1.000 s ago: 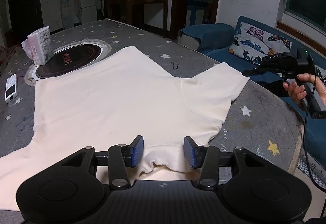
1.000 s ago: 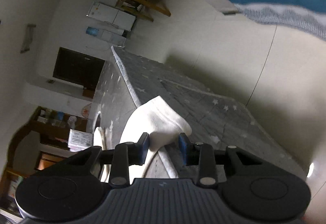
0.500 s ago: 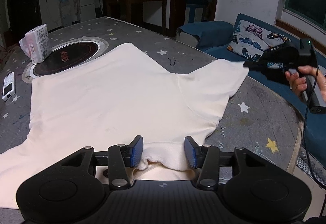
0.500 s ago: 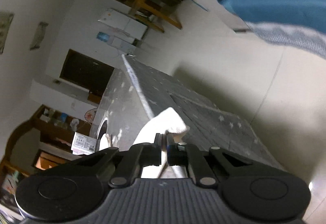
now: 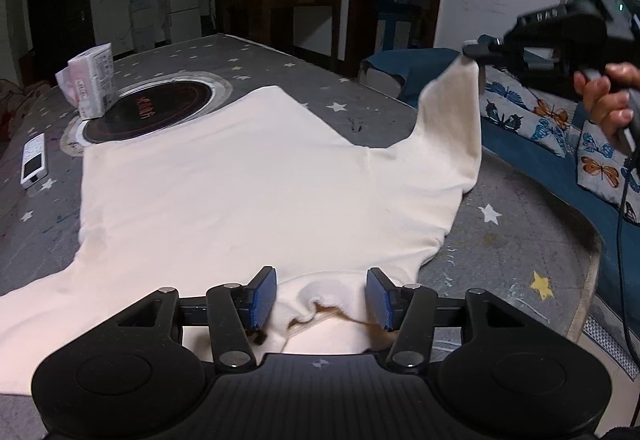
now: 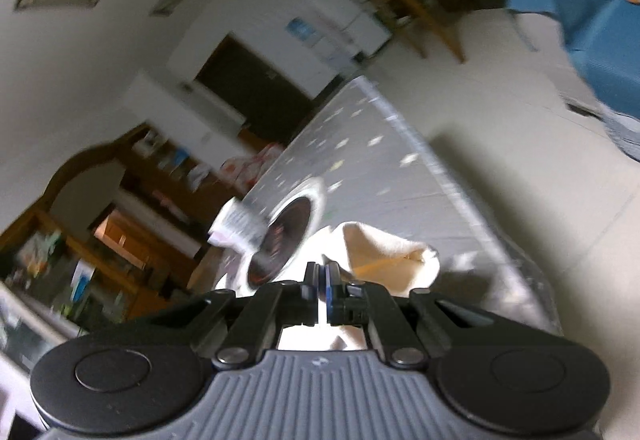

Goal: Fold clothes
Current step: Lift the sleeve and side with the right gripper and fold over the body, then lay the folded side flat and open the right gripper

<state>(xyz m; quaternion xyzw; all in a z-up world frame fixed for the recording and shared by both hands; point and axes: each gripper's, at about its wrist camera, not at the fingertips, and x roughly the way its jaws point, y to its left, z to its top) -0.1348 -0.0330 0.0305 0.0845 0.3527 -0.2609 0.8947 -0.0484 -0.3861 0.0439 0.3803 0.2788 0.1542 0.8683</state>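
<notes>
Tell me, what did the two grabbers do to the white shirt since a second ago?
The right gripper closed on the sleeve of the white shirt and lifted it up off the table. The left gripper stayed at the collar; its jaws are opening a bit, collar between them. The shirt's body, the packet and the remote stayed put.

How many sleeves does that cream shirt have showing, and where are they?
2. One sleeve is lifted at the right, pinched by the right tool. The other sleeve lies flat at the lower left, partly behind the left tool.
</notes>
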